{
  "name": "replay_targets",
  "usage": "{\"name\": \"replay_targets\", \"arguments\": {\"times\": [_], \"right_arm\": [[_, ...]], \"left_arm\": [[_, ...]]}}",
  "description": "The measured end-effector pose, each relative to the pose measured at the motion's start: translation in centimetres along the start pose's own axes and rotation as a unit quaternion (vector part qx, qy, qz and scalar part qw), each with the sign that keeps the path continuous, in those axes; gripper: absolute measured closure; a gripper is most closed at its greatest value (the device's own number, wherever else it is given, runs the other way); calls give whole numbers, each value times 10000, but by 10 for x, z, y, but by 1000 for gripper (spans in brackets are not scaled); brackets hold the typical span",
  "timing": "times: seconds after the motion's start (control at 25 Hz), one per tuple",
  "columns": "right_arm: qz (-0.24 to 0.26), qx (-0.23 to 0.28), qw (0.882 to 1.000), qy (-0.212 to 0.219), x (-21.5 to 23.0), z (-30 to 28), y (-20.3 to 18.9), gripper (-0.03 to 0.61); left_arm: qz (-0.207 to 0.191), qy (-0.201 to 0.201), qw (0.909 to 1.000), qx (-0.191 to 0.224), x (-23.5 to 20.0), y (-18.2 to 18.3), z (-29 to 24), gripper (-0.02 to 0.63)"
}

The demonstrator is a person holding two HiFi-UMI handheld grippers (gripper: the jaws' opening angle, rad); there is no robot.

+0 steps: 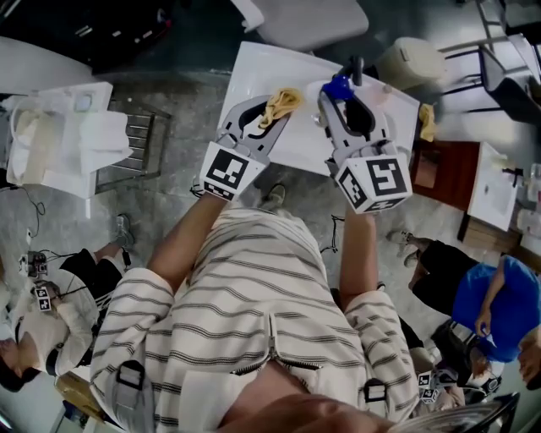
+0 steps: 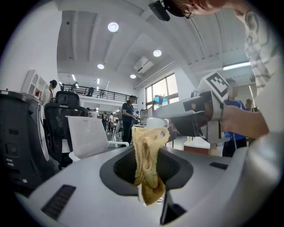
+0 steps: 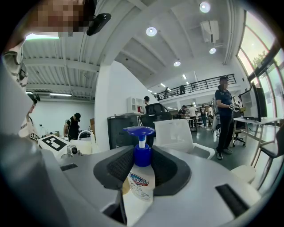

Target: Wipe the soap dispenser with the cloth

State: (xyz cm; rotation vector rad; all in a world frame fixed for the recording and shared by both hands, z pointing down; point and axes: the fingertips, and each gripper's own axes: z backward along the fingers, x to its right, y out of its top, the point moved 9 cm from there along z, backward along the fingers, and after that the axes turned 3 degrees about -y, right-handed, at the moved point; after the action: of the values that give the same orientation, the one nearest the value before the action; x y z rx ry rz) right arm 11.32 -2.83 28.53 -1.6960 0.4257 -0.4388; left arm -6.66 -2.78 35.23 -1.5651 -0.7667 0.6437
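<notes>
In the head view my left gripper point(image 1: 269, 112) is shut on a crumpled yellow cloth point(image 1: 282, 102), held over the white table point(image 1: 254, 80). Seen from the left gripper view, the cloth point(image 2: 148, 159) hangs bunched between the jaws, and my right gripper point(image 2: 195, 116) is close by at the right. My right gripper point(image 1: 341, 98) is shut on the soap dispenser point(image 1: 338, 88), whose blue pump head points away from me. The right gripper view has the dispenser point(image 3: 138, 184) upright between the jaws, a white bottle with a blue pump point(image 3: 139, 146). Cloth and dispenser are a short gap apart.
A white chair point(image 1: 311, 19) and a beige stool point(image 1: 411, 59) stand beyond the table. A metal rack point(image 1: 128, 144) with white bags is at the left, a brown side table point(image 1: 439, 169) at the right. People sit low at both sides point(image 1: 494, 309).
</notes>
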Motion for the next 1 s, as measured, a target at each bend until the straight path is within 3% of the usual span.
{"name": "replay_targets", "arguments": {"times": [0.2,0.36,0.6,1.0], "right_arm": [[81,-72,9997,225,-2,7,-6,454],[59,-79,9993,372,-2,7,-13,454],[169,-98,9982,575,4,9,-14,454],[215,-69,9962,846,4,14,-15,454]], "left_arm": [[5,-231,9997,84,-8,5,0,520],[-197,-648,9977,57,-15,6,-6,520],[-462,-1466,9881,-49,-24,6,-22,520],[-402,-2060,9777,69,-28,5,-33,520]]}}
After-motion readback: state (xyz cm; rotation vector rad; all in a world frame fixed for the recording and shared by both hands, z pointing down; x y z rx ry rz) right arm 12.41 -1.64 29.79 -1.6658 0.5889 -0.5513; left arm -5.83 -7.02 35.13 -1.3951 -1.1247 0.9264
